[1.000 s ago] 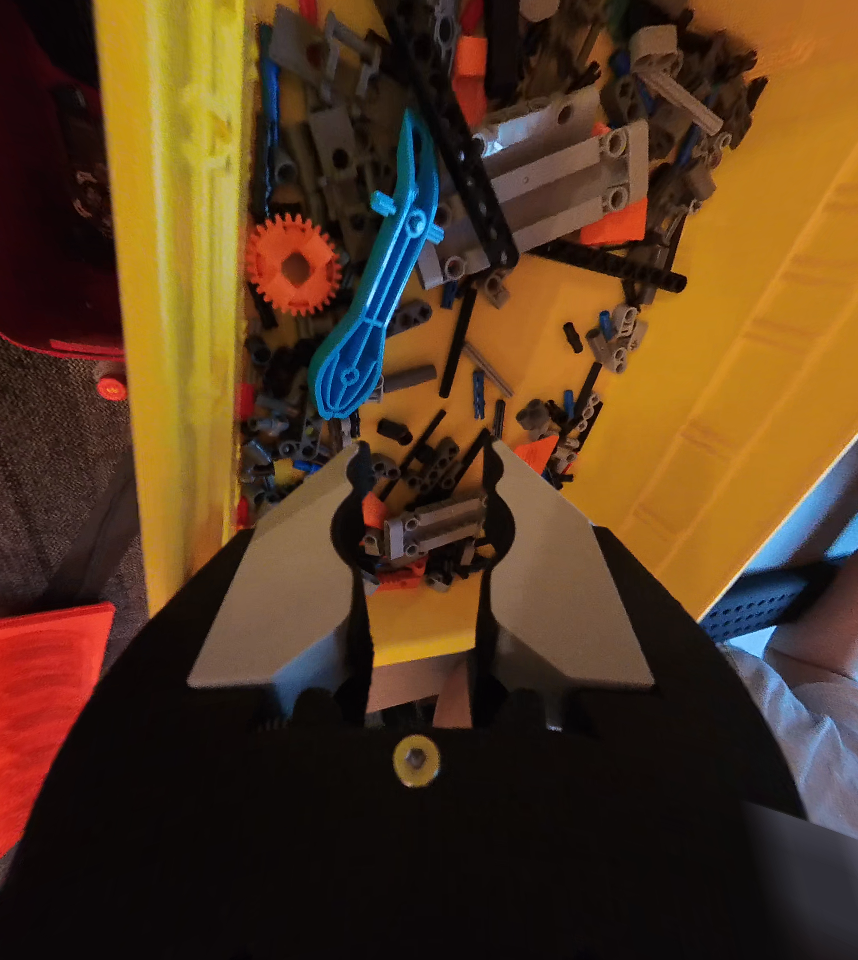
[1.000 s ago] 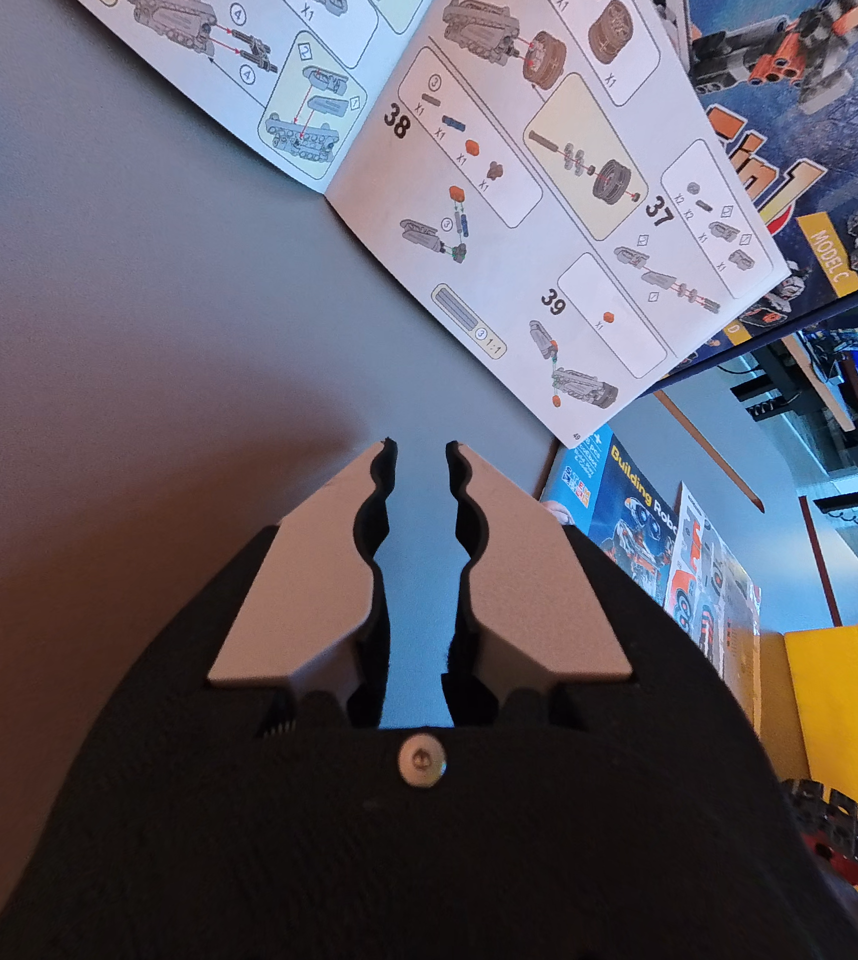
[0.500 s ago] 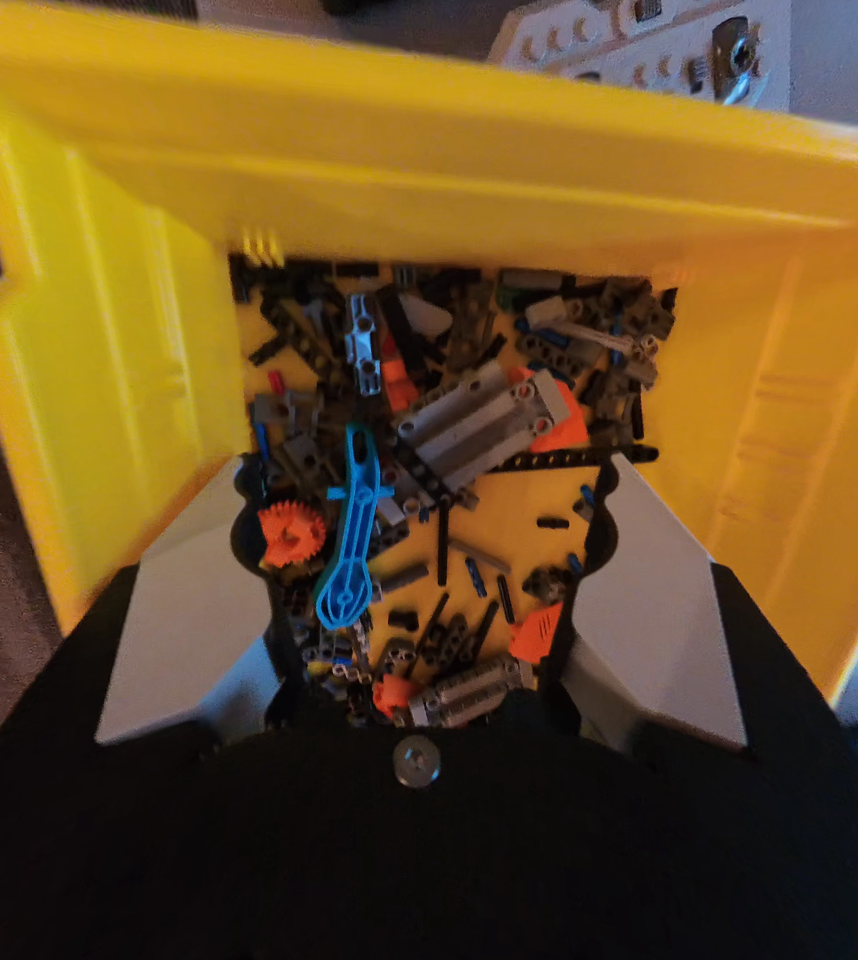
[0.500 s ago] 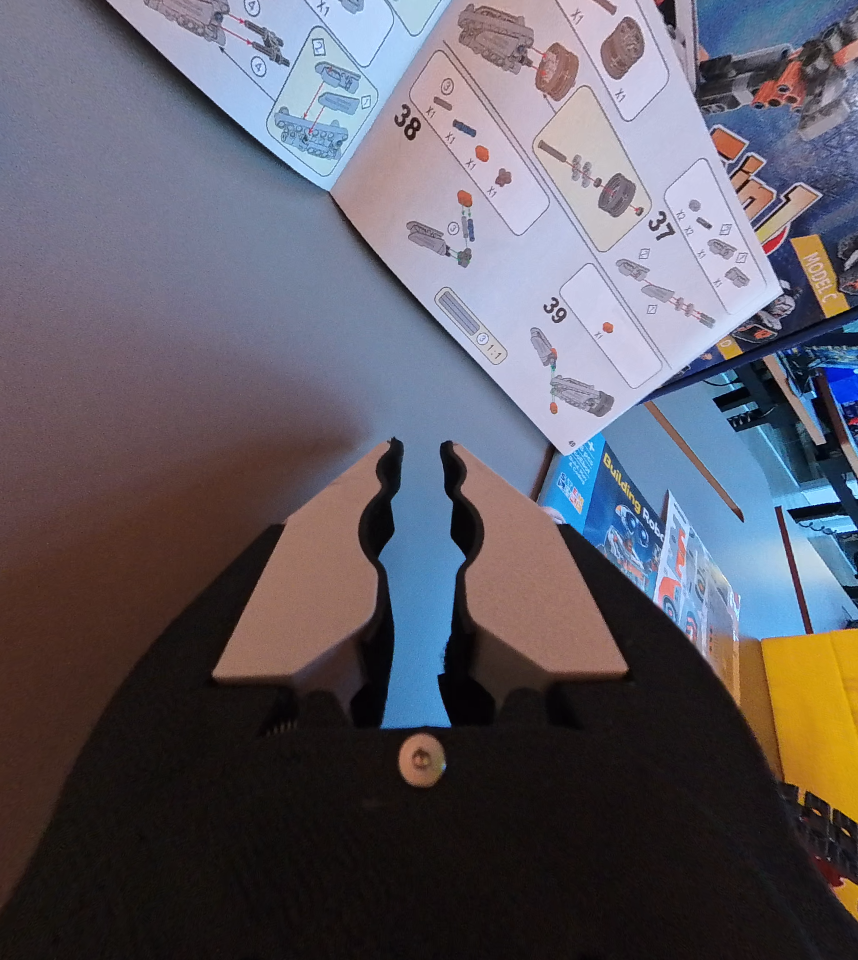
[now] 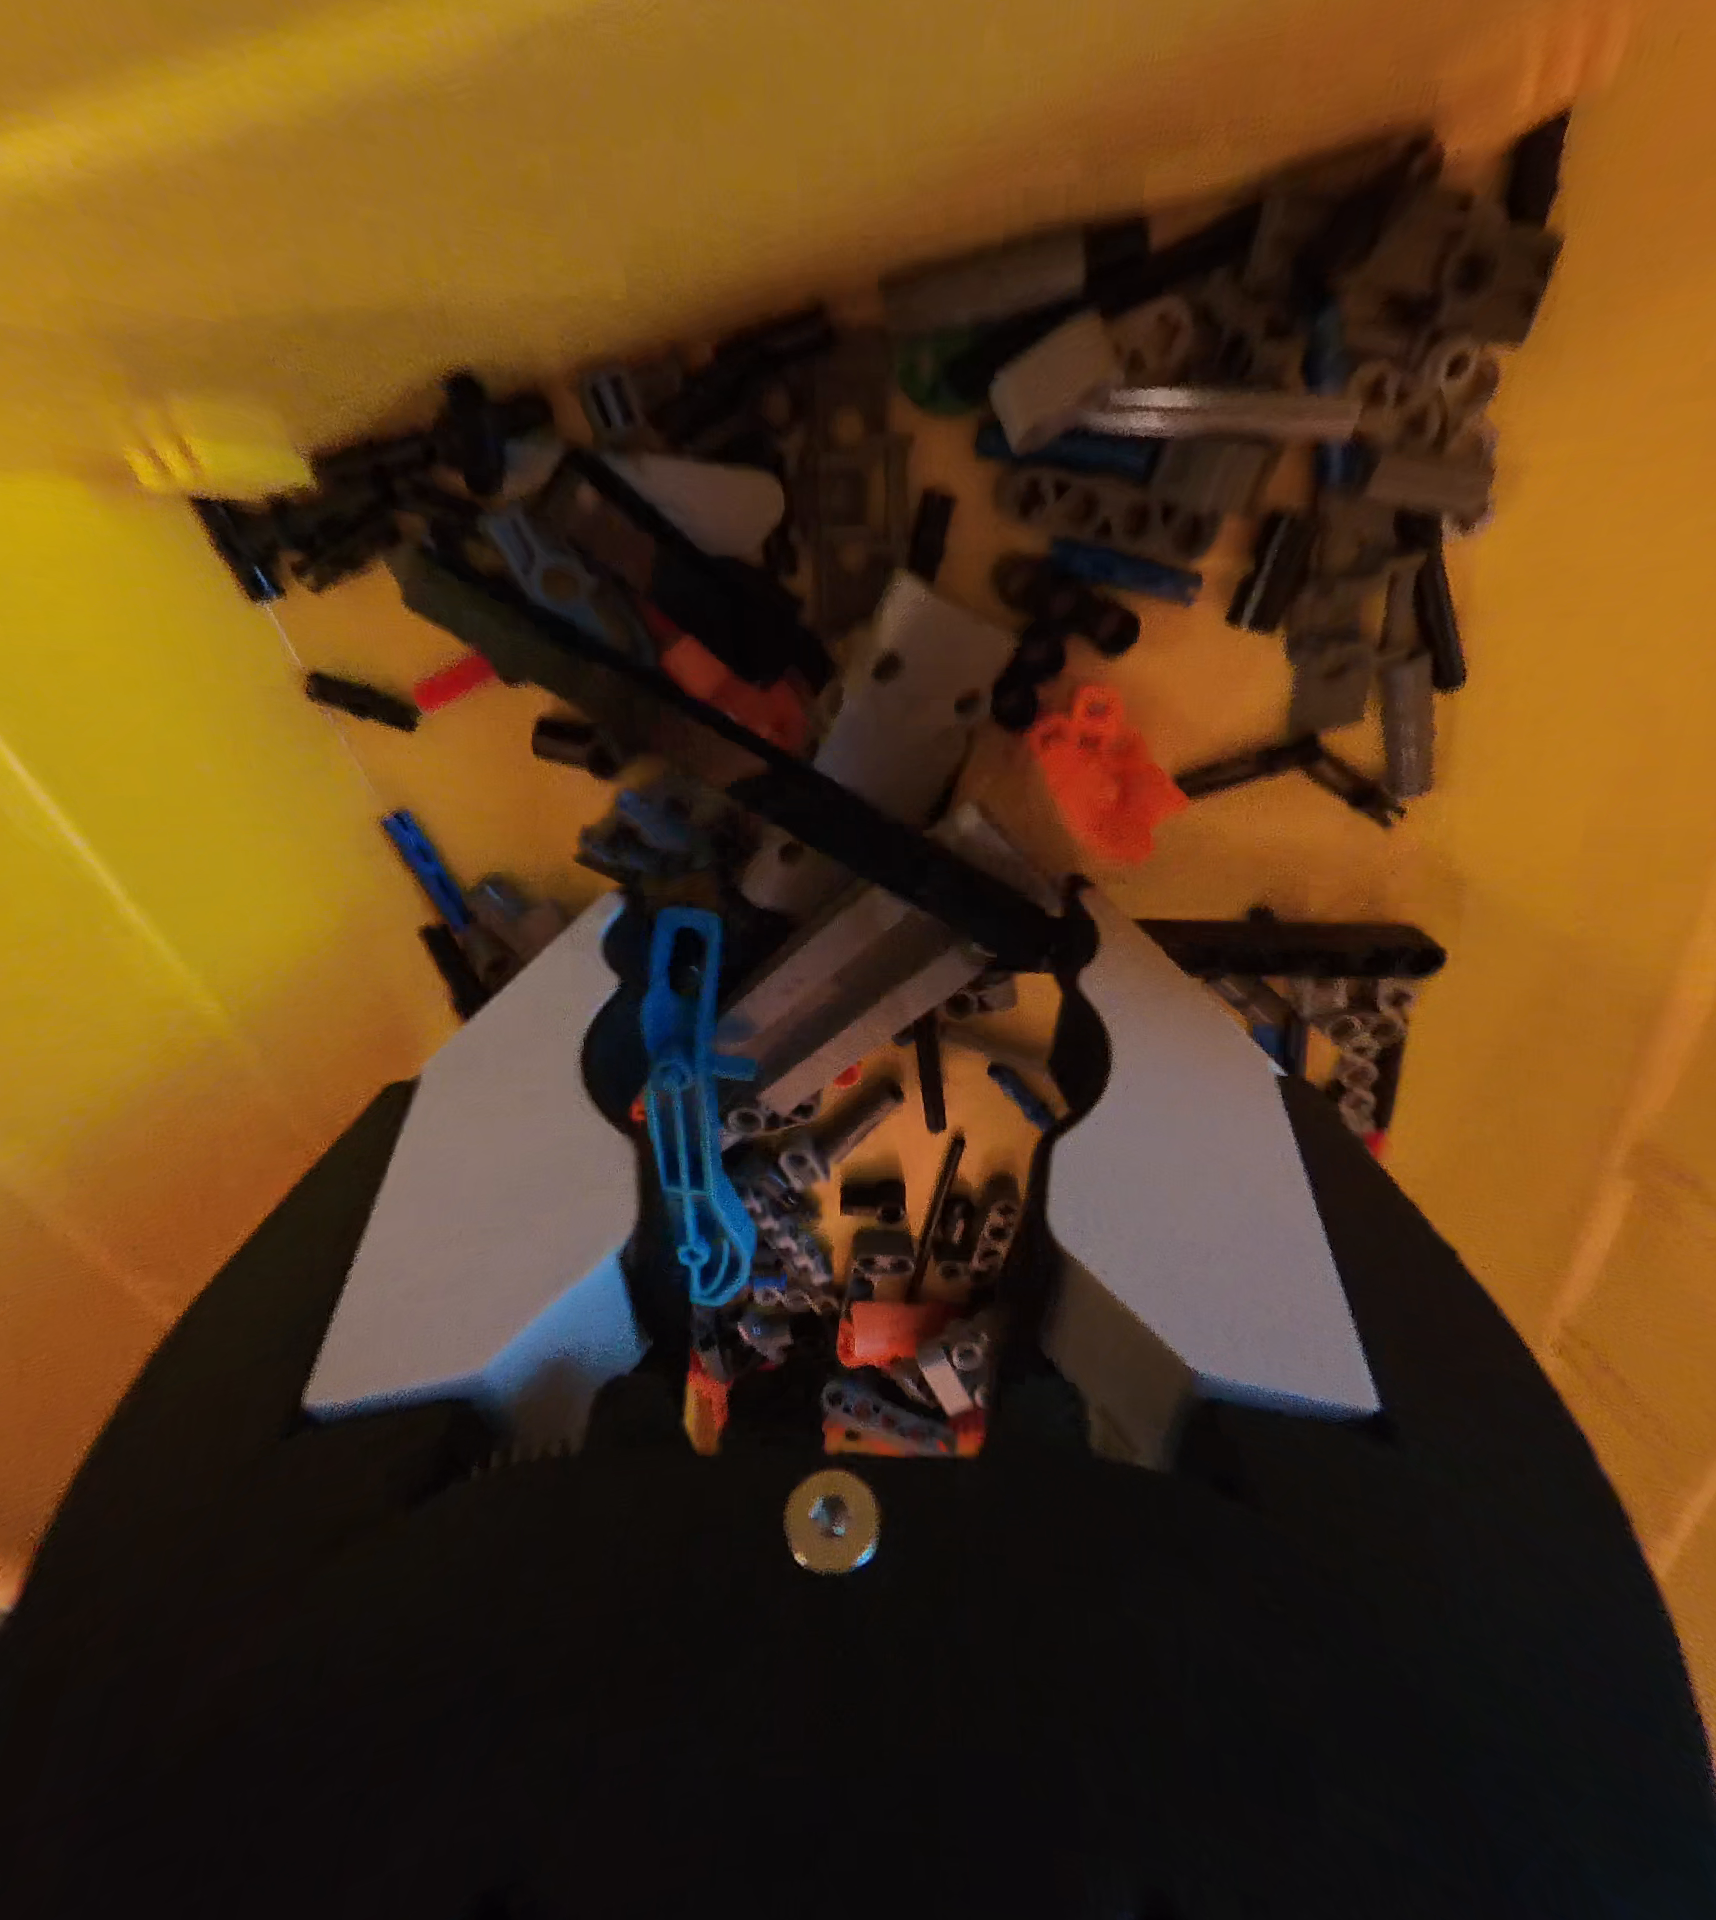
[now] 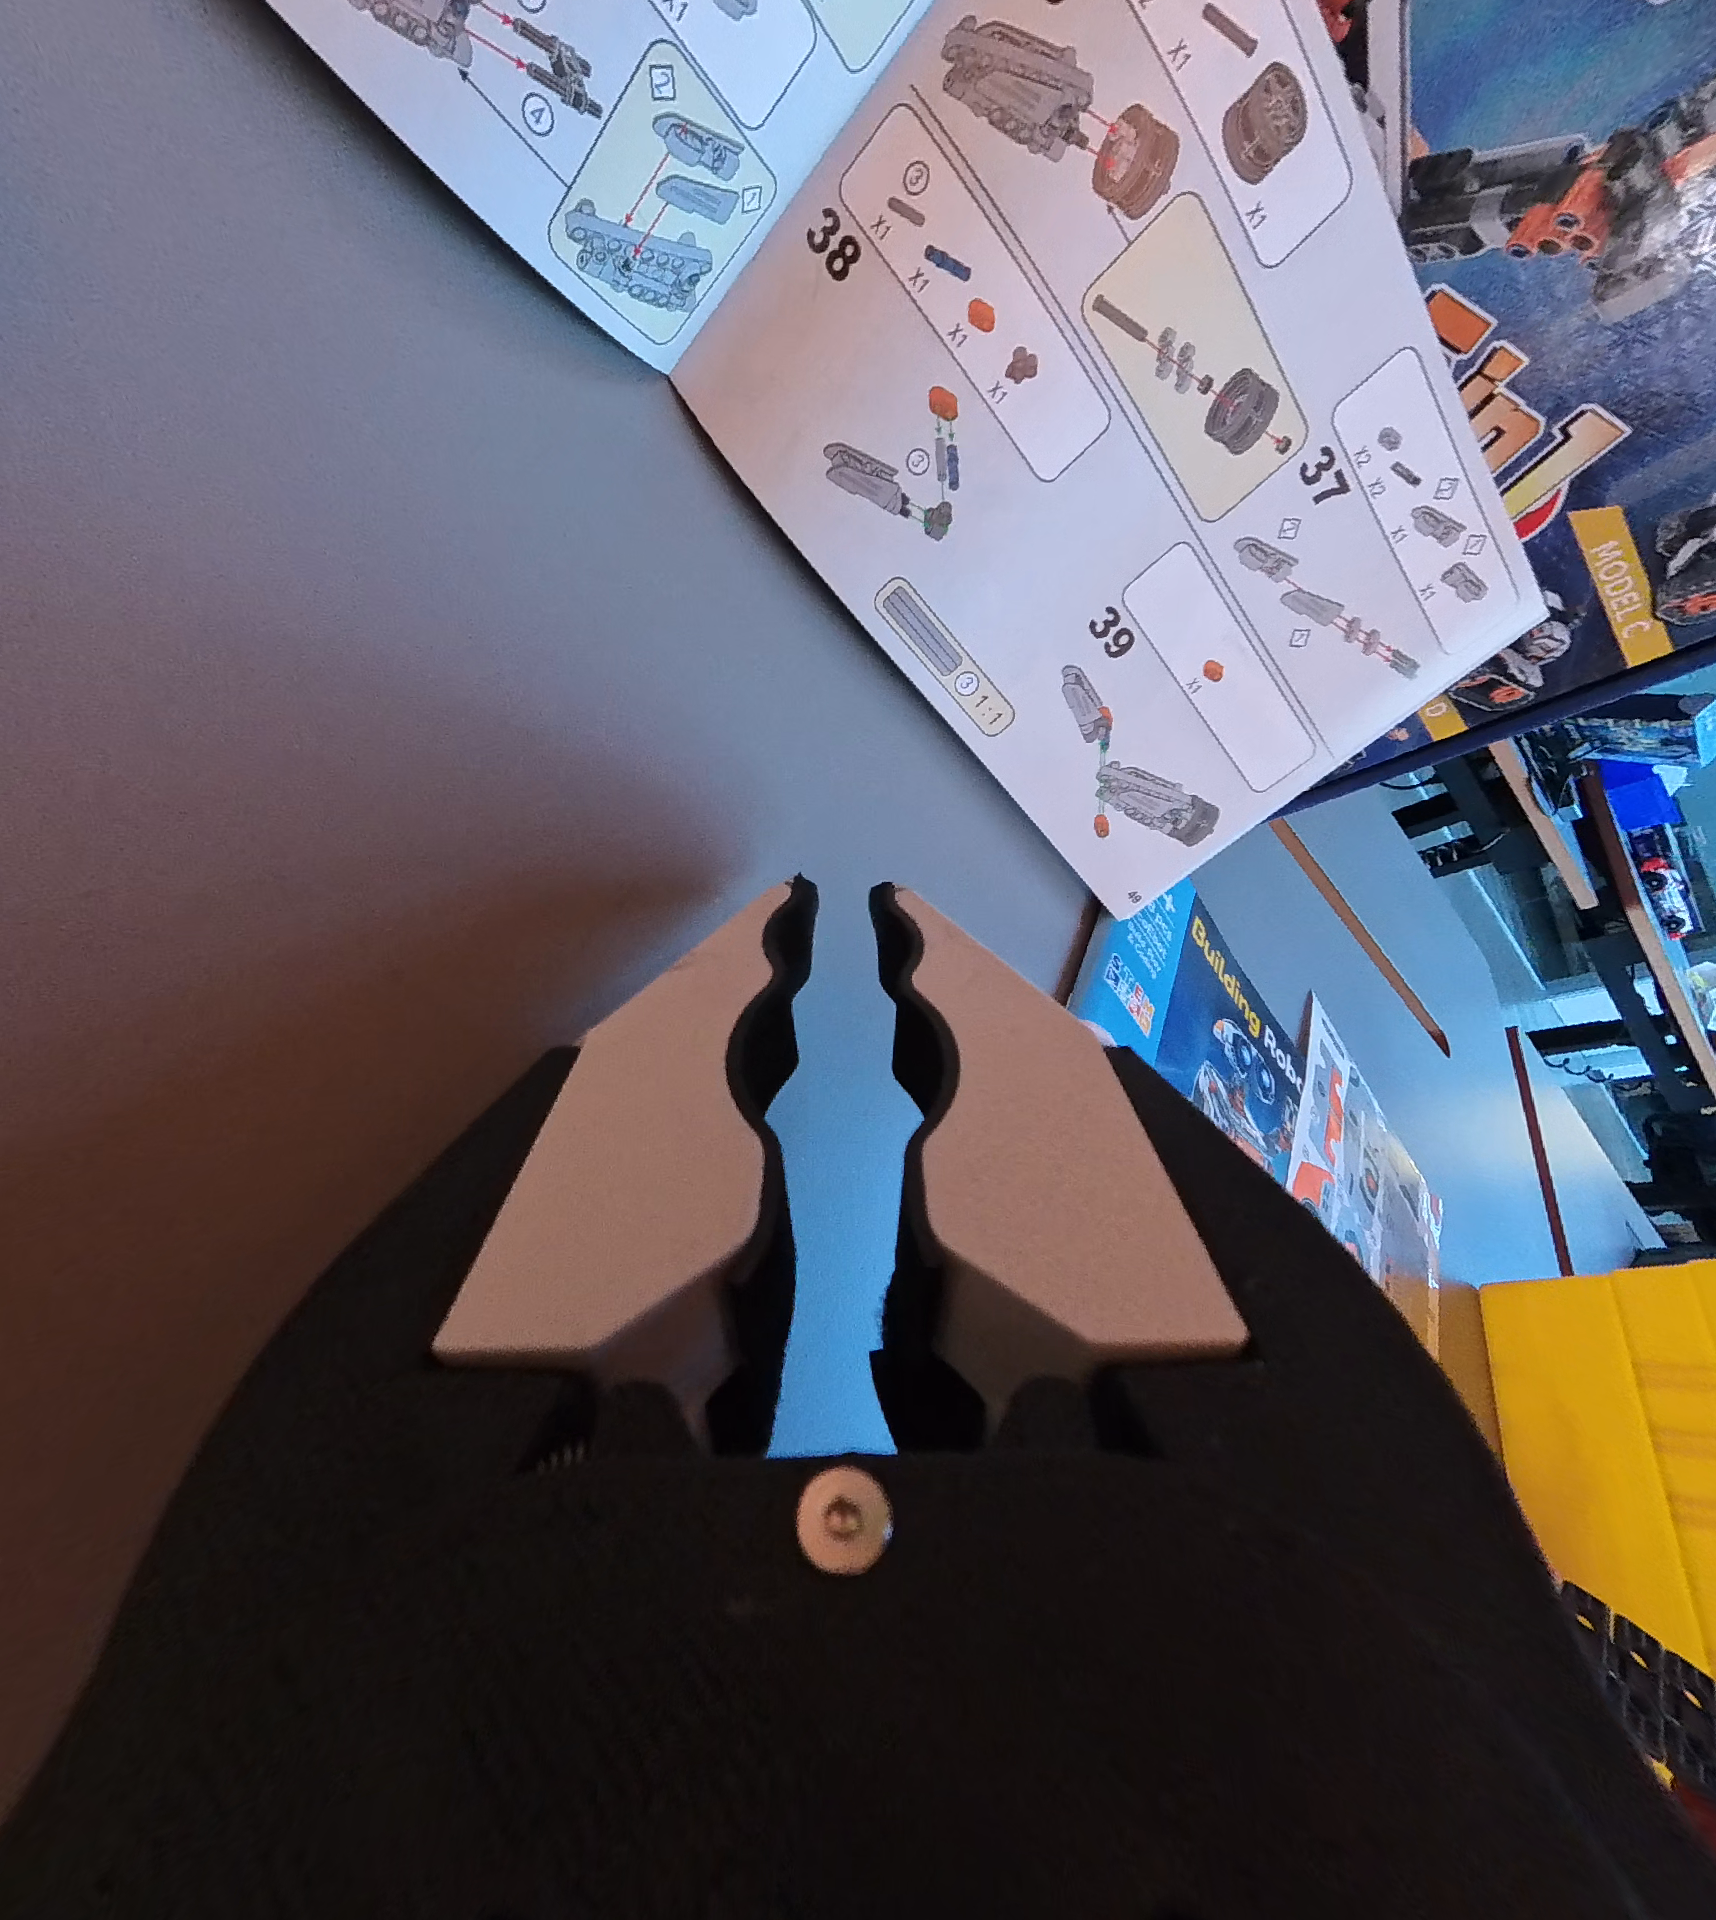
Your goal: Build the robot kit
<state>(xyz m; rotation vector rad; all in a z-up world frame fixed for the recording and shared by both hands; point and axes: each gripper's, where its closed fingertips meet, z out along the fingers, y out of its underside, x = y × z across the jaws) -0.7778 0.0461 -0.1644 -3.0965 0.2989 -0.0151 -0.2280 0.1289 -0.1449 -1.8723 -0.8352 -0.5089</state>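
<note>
My left gripper (image 5: 849,914) is open and empty, low inside a yellow bin (image 5: 158,831), just over a pile of small building parts. Between its fingers lie a blue lever-shaped tool (image 5: 688,1112), close to the left finger, and grey panel pieces (image 5: 854,977). A long black beam (image 5: 895,842) crosses by the fingertips, and an orange piece (image 5: 1103,769) lies beyond. The view is blurred. My right gripper (image 6: 840,891) hovers over a grey table (image 6: 262,623). It is nearly shut, with only a narrow slit between the tips, and holds nothing.
An open instruction booklet (image 6: 1041,364) lies ahead of the right gripper, partly on a printed toy box (image 6: 1612,260). A second printed box (image 6: 1238,1039) and the yellow bin (image 6: 1643,1455) stand to the right. The bin walls (image 5: 1612,727) close in around the left gripper.
The left gripper swung over the bin and dropped deep into it; its jaws opened wide, then narrowed somewhat. The right gripper's jaws closed a little; it barely moved.
</note>
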